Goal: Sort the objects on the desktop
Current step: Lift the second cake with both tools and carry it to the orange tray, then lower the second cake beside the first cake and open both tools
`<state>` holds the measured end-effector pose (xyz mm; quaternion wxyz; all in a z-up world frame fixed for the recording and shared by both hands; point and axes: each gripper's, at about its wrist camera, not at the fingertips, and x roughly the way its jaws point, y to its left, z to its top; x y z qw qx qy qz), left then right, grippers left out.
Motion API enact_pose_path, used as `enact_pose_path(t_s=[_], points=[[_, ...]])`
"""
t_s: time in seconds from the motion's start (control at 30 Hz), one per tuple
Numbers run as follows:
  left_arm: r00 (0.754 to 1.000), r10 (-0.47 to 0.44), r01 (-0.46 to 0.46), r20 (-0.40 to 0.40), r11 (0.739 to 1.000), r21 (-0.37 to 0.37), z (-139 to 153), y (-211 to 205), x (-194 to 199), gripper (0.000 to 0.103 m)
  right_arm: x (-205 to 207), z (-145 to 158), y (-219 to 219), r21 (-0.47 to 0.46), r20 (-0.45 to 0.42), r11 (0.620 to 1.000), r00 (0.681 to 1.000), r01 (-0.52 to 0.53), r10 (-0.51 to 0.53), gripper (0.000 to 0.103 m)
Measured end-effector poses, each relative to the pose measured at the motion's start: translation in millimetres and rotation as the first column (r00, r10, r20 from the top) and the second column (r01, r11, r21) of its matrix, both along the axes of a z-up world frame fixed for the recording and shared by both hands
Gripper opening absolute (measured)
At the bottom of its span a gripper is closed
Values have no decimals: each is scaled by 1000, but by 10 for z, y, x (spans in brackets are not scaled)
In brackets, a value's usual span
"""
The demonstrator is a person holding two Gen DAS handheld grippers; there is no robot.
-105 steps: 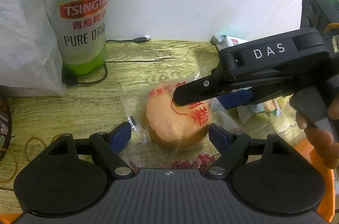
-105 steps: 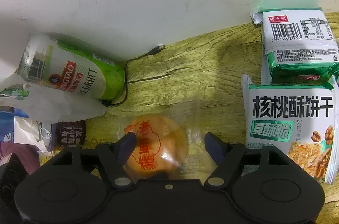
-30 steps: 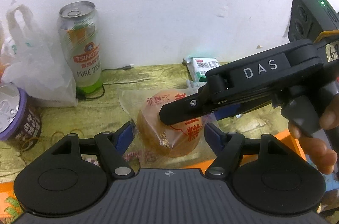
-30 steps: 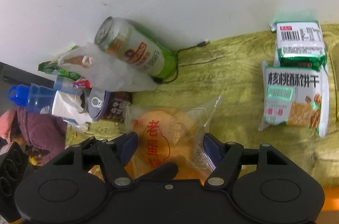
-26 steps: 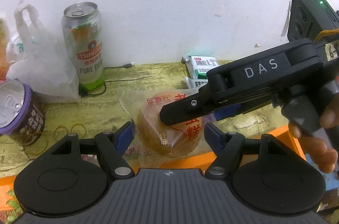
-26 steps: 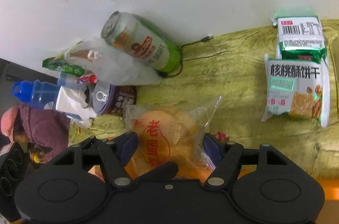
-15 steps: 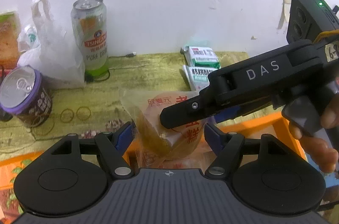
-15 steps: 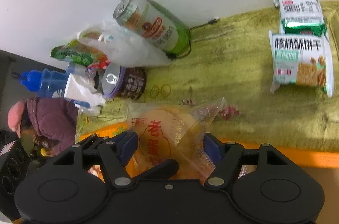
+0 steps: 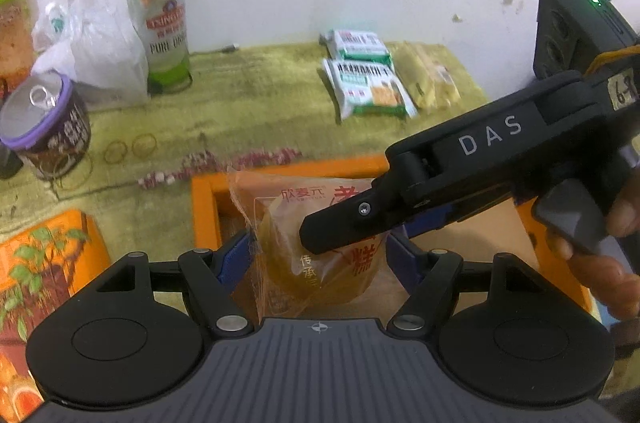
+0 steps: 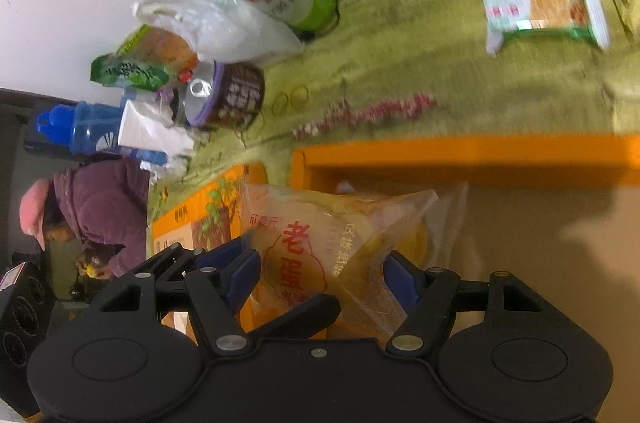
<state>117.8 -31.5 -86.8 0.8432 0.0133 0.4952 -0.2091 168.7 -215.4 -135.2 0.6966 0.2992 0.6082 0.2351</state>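
The cake, a round sponge sealed in a clear wrapper, is held above the open orange box, over its left part, and clear of the counter. Both tools act on it. The left gripper has its jaws closed in against the wrapper on either side of the cake. The right gripper has its jaws partly closed on the same pack from the other direction, with the wrapper bunched between the blue pads. The cake is judged light, soft and easily crushed. The film is slippery and slack, so a hold on film alone may creep. The better hold is across the body of the cake with light pressure, or on the crimped seam at the wrapper's end. Red printing on the wrapper reads 老蛋糕, with 欣麦元 above it. The right tool carries the letters DAS on its arm and a paper tag with a handwritten number that is partly cut off. Beyond the box, against the wall, stands a can marked TSINGTAO and PURE DRAFT. To the right of the can lie two green-and-white biscuit packs; the nearer one reads 核桃酥饼干 in the right wrist view. Left of the can are a white bag and a purple-rimmed tin whose label cannot be read.
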Motion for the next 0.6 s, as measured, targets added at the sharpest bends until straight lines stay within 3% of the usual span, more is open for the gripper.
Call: enact_pose_path(t_s=[0.6], points=[[993, -38, 46, -112, 996, 70, -276, -77, -319, 73, -432, -383, 81, 8, -110, 999, 993, -37, 38, 67]])
